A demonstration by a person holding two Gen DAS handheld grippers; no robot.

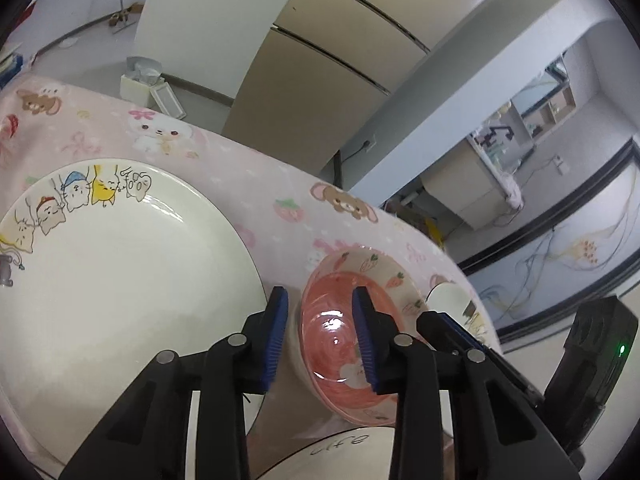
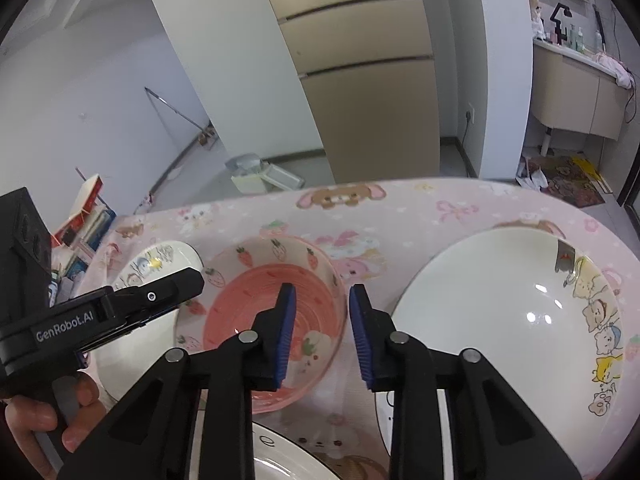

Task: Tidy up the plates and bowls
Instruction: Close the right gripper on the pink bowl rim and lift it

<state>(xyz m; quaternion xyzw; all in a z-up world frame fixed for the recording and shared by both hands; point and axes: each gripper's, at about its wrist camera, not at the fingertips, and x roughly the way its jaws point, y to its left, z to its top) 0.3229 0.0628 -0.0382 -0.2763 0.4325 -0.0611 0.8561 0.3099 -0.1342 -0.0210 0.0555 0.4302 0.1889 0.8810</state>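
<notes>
Pink cartoon-print tablecloth (image 2: pixel 460 216) covers the table; beige cabinet fronts and white walls behind, a small bin on the floor beyond the far edge.

Pink strawberry bowl (image 2: pixel 272 292) sits upright on the cloth, roughly mid-table. On one side of it a large white plate with cartoon cats (image 1: pixel 120 280); on the other a second white plate with similar cats (image 2: pixel 500 312), just beside the bowl but apart from it. Nearer the holder, the rim of another white dish with script lettering (image 1: pixel 344 446) — only partly in frame, cannot tell what kind.

Both tools converge on the bowl from opposite sides. Left gripper (image 1: pixel 320 336): jaws apart, one pad outside the bowl's wall, the other over its interior — straddling the rim, not yet squeezing. Right gripper (image 2: pixel 322 332): jaws likewise apart, straddling the rim on its own side, nothing held. Whether any pad touches the ceramic cannot be told.

Judgement: the bowl is the piece being sorted first, likely because it sits between the plates and blocks stacking them. A rim pinch makes sense, since the wall is the only thin edge. Glazed surface looks slippery; a shallow bite could let it tilt.
</notes>
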